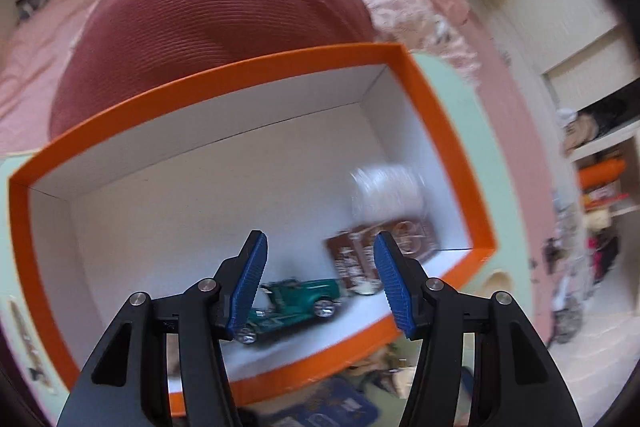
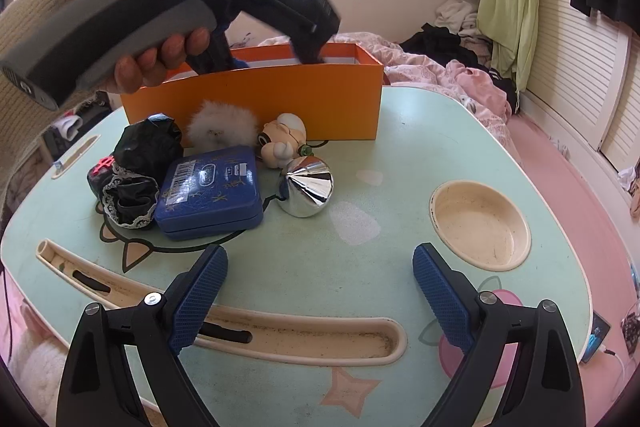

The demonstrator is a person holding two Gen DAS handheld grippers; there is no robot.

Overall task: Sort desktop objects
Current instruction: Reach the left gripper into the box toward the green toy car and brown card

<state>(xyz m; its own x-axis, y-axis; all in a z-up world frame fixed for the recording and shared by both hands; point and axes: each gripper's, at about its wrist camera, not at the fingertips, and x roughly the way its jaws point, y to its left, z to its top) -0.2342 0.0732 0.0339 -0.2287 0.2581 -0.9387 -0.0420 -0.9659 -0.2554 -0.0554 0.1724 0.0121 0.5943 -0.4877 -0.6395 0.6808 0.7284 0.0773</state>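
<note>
**Two claws released, one over the box, one over the table**

Two blue pads of the left gripper (image 1: 320, 281) stand apart in the left wrist view, with nothing pressed between them. It points steeply down into the orange box (image 1: 424, 75). A green toy car (image 1: 298, 301) lies on the box's white floor by the near wall, right under the claw and partly hidden behind the left pad; the picture does not show any contact. A brown printed packet (image 1: 348, 259) and a blurred clear item (image 1: 386, 193) sit toward the box's near right corner, just beyond the right pad. The floor toward the far wall and the left wall lies bare. A dark red cushion (image 1: 208, 27) bulges behind the far rim.

In the right wrist view the right gripper (image 2: 320, 293) hangs over the near part of the pale green table (image 2: 400, 155), its pads wide apart and grasping nothing. Well ahead of it, toward the table's left half, a blue tin (image 2: 212, 187), a black lace-edged bundle (image 2: 136, 167), a silver cone (image 2: 308, 187), a small figurine (image 2: 282, 141) and a white fluffy ball (image 2: 220, 127) crowd before the box's front wall. Bare tabletop lies between the claw and these. A round cup recess (image 2: 480, 223) sits toward the right edge, a long groove (image 2: 320, 343) along the near edge. A hand (image 2: 152, 15) holds the other gripper's handle at the upper left, its fingers dipping inside the box.
</note>
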